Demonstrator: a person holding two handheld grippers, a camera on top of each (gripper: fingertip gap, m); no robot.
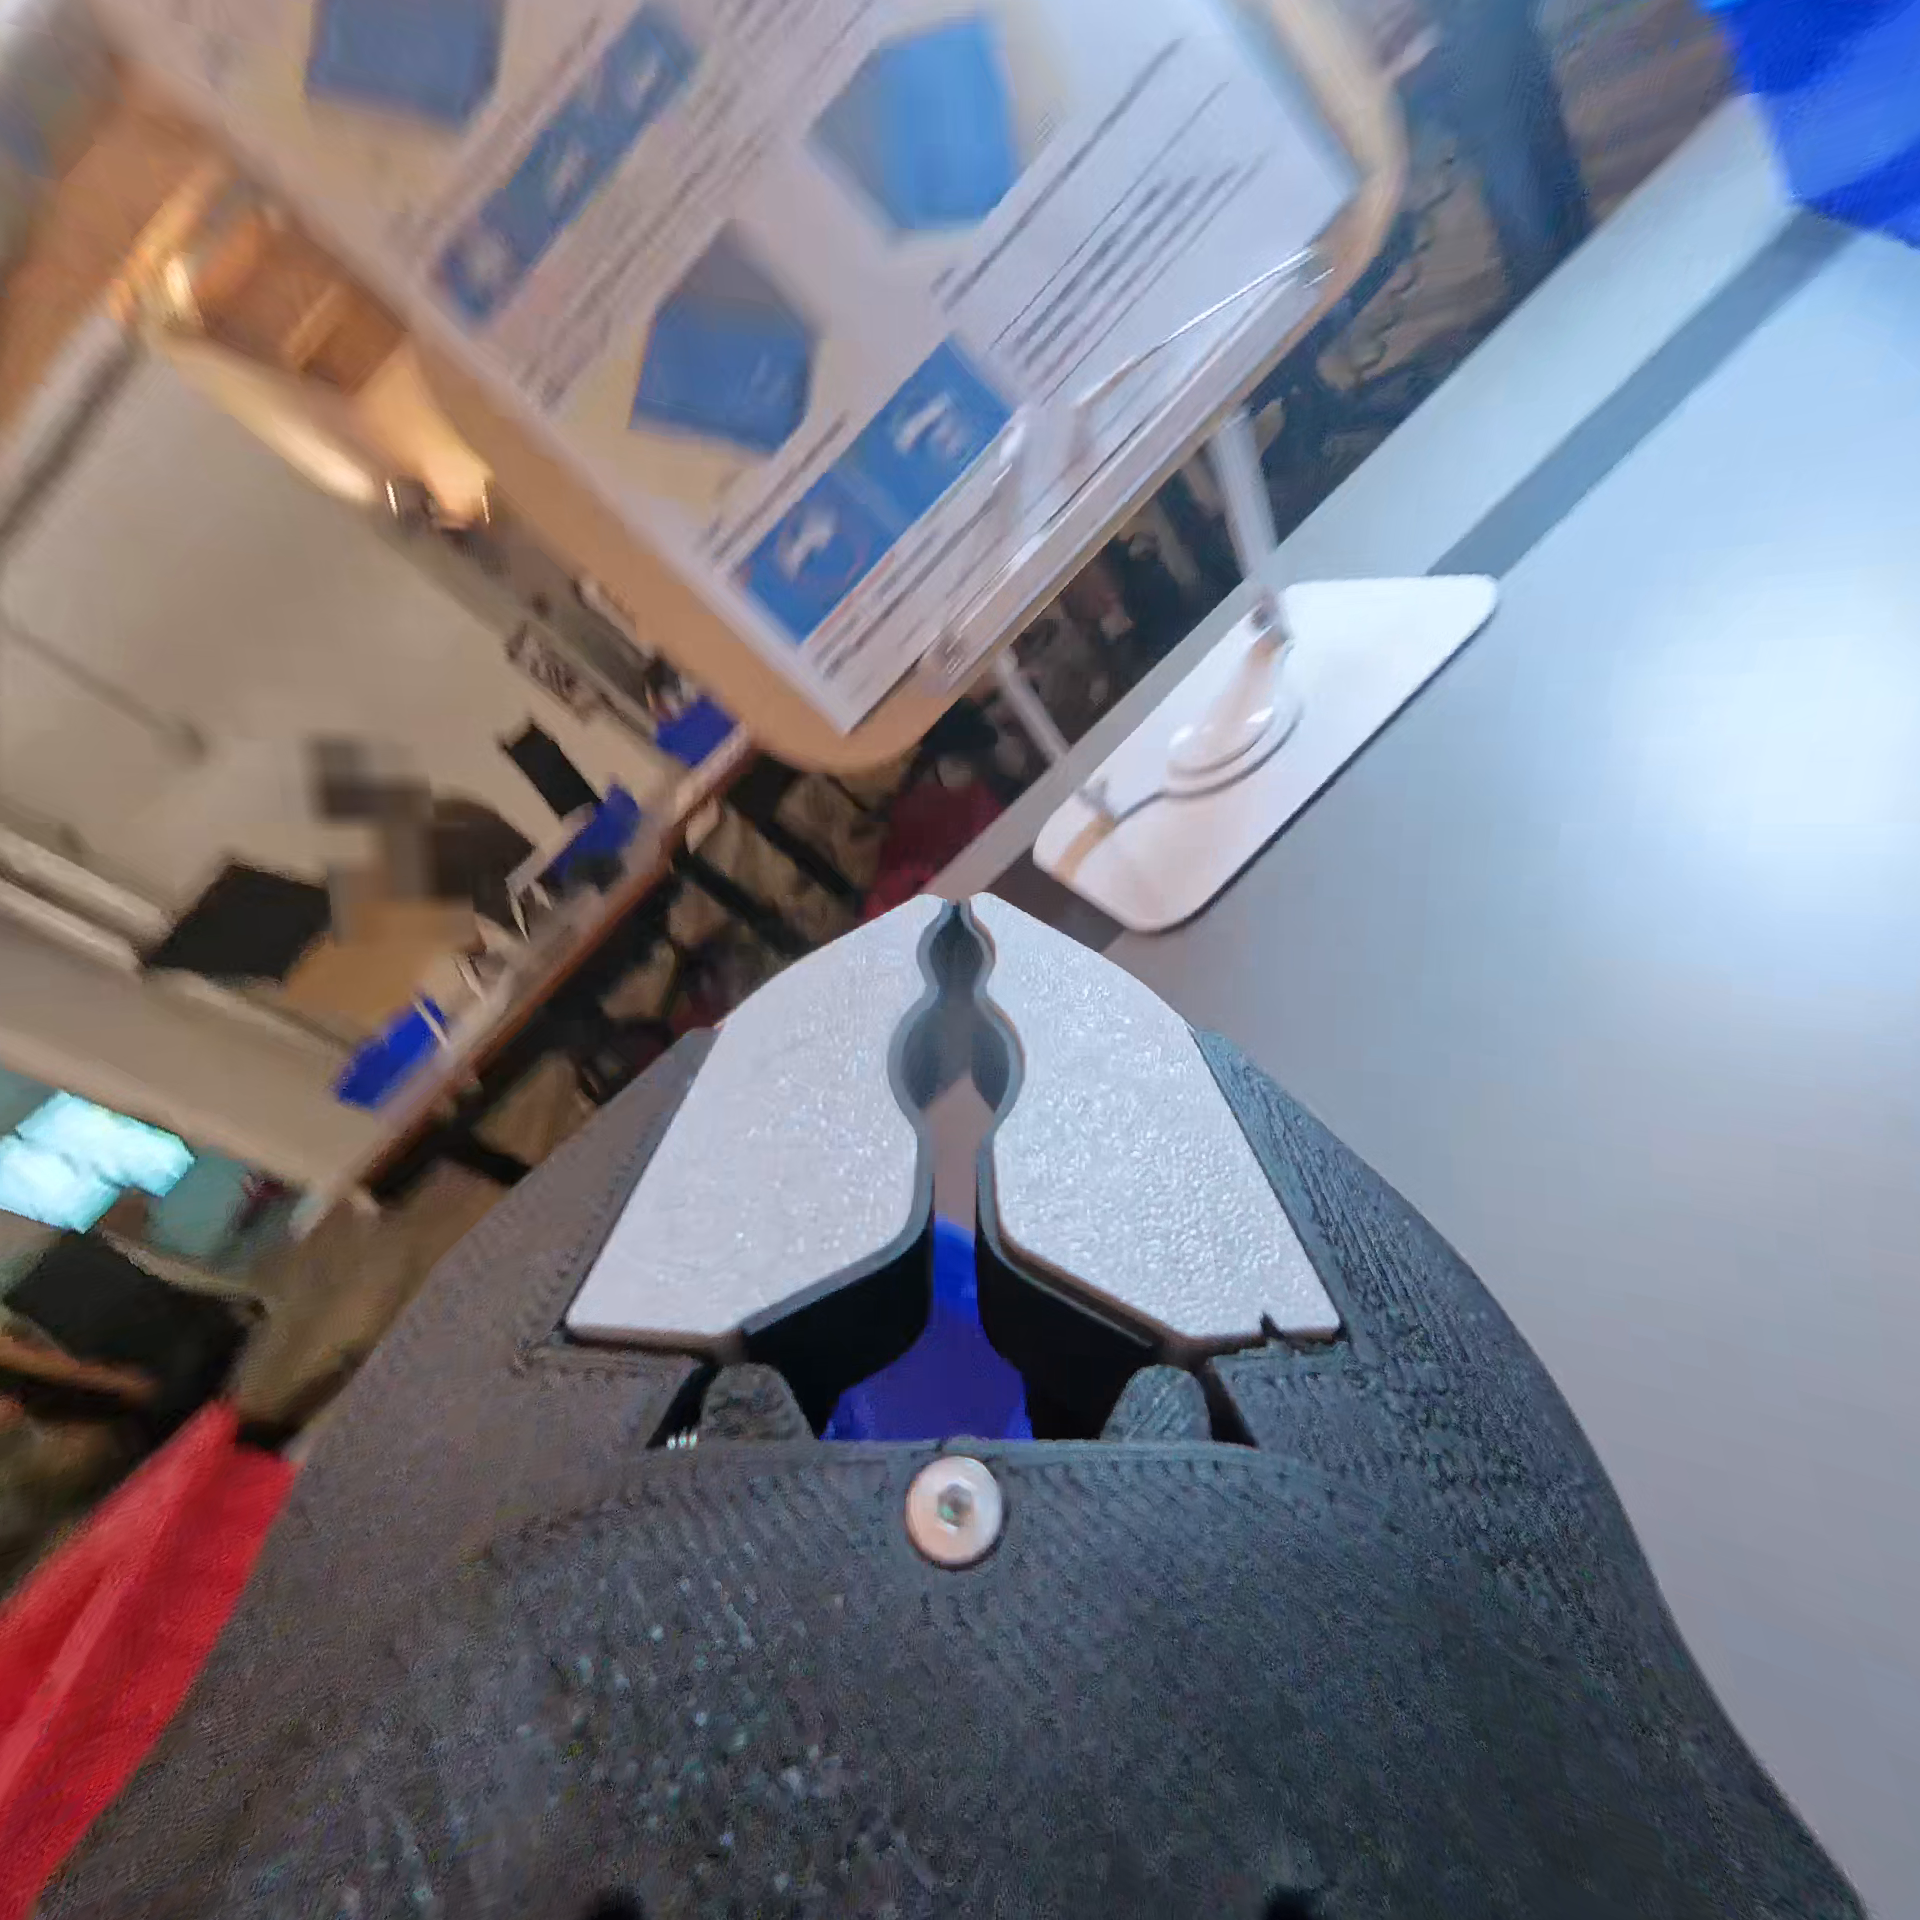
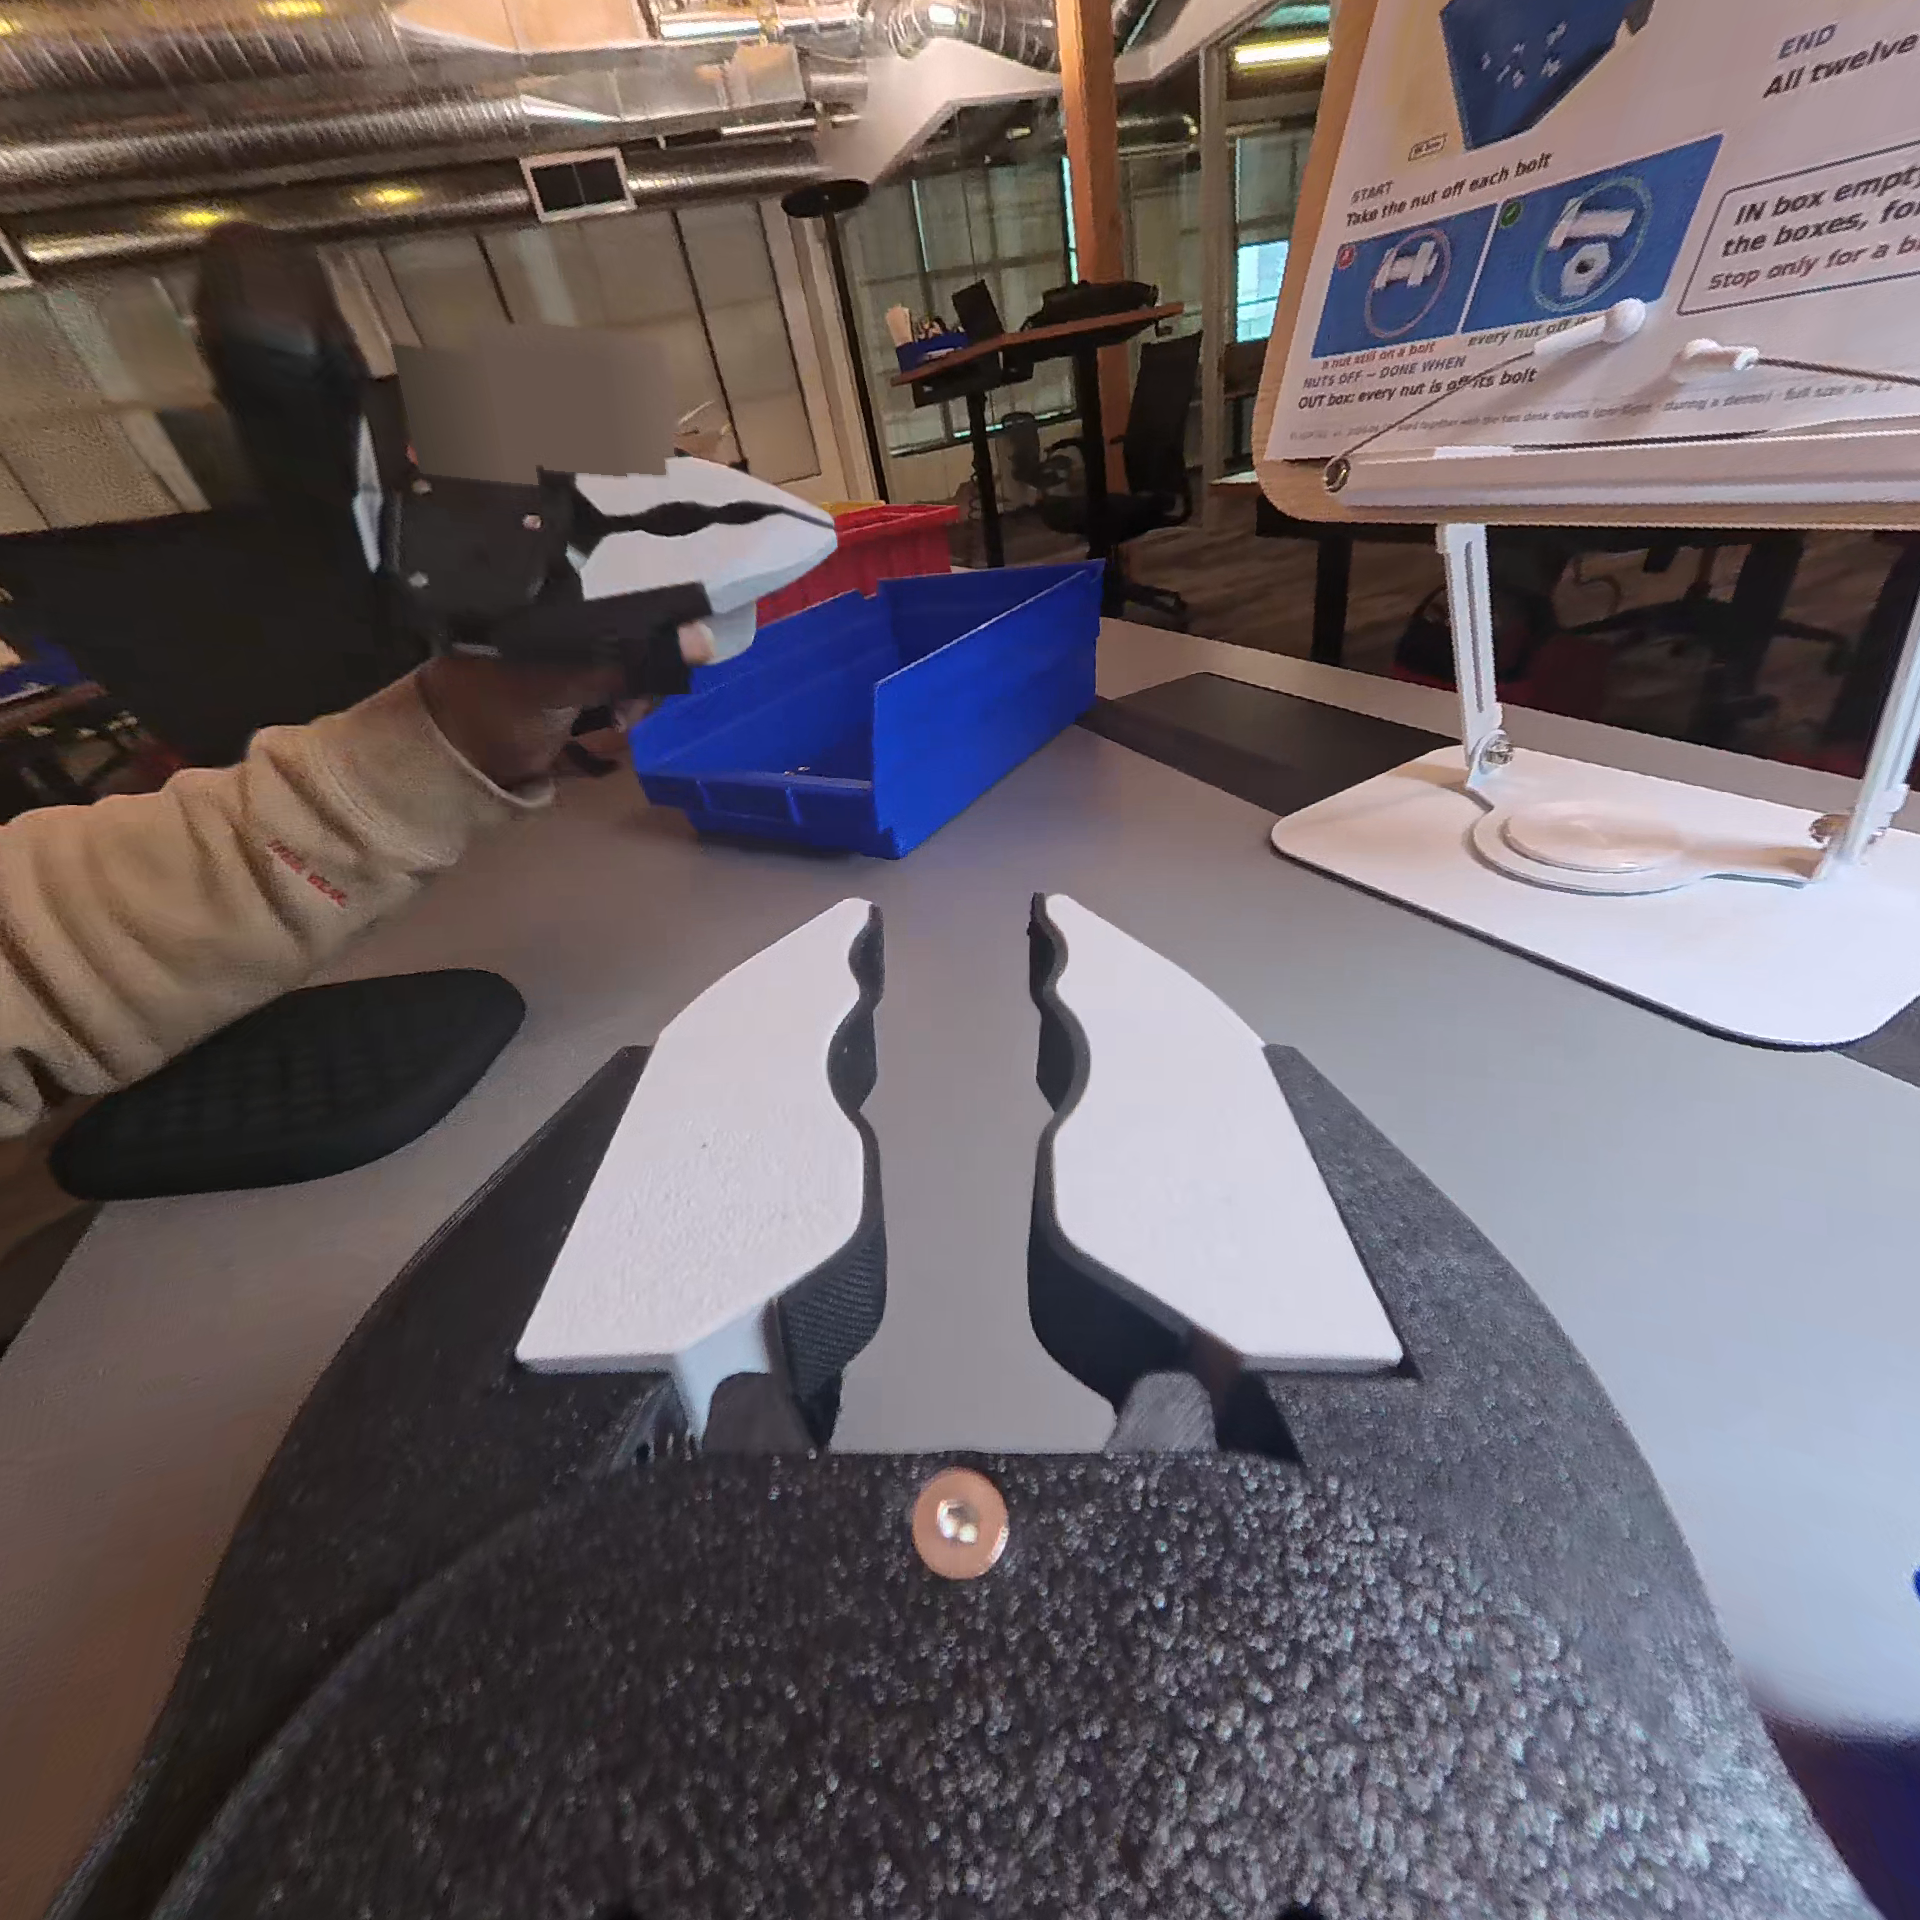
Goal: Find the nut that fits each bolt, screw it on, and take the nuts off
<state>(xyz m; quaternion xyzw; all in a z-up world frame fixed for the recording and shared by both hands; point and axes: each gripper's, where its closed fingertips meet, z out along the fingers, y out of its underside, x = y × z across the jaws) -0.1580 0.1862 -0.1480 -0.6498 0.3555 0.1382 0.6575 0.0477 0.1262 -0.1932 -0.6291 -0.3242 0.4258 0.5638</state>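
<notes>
Tongs on the right stand apart with nothing between them, low over the grey bench, whose bare top shows through the gap; left tongs are closed, tips almost touching, with nothing visible between them, and held tilted in the air. Right wrist view shows what the left does not: those left tongs from the side, held up by a hand in a cream sleeve, above and just left of a blue bin on the bench; a red bin sits behind the blue one; a black pad lies at the near left edge under the sleeve. No bolt or nut can be made out in either view; the blue bin's floor shows only a tiny speck, too small to tell. Both views catch the white stand, its base flat on the bench, carrying an instruction board; in the left wrist view the stand and board are blurred and slanted, and a blue shape shows below the tongs, a red one at lower left.
</notes>
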